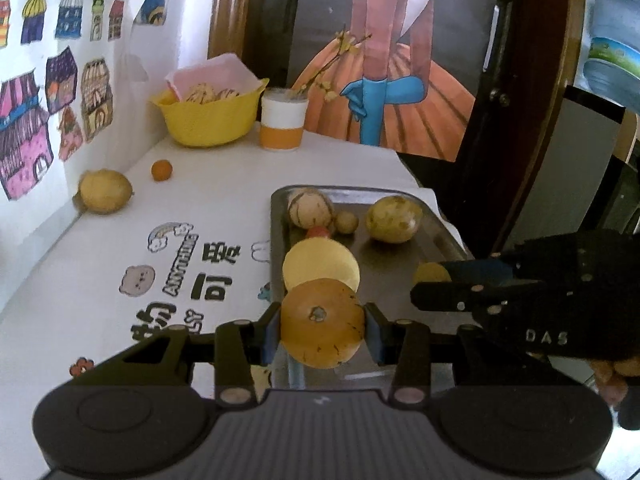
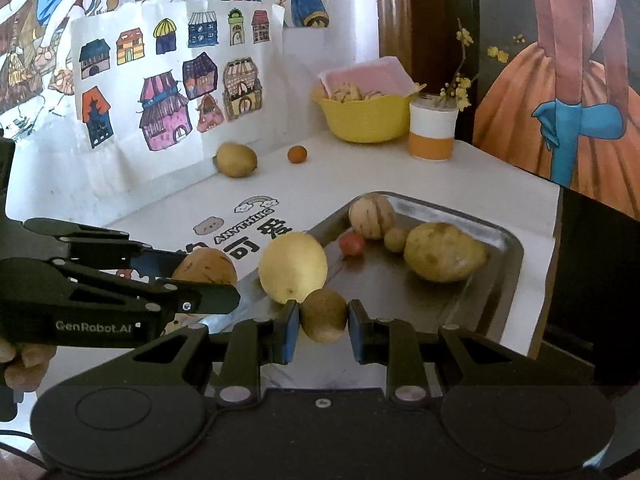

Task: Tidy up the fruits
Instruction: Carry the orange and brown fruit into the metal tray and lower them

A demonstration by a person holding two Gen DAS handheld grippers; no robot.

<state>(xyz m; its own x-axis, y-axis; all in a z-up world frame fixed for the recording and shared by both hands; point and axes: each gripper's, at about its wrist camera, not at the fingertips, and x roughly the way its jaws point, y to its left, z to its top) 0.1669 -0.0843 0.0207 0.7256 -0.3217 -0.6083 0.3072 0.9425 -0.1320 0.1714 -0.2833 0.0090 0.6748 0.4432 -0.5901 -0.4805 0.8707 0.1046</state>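
Observation:
My left gripper [image 1: 322,330] is shut on a round orange-brown fruit [image 1: 322,322], held over the near left edge of a metal tray [image 1: 394,268]. In the right wrist view the same gripper [image 2: 212,280] comes in from the left with that fruit [image 2: 206,266]. My right gripper [image 2: 324,320] is shut on a brown kiwi [image 2: 324,316] above the tray's [image 2: 400,308] near rim. It reaches in from the right in the left wrist view [image 1: 428,286]. The tray holds a yellow pear [image 2: 292,266], a striped melon-like fruit [image 2: 372,216], a small red fruit [image 2: 352,244], a small tan fruit [image 2: 396,239] and a large yellowish fruit [image 2: 444,252].
A lemon-like fruit [image 1: 105,191] and a small orange [image 1: 161,170] lie loose on the white table by the wall. A yellow basket [image 1: 208,124] with striped fruits and a white-orange cup [image 1: 282,124] stand at the back. The table edge drops off right of the tray.

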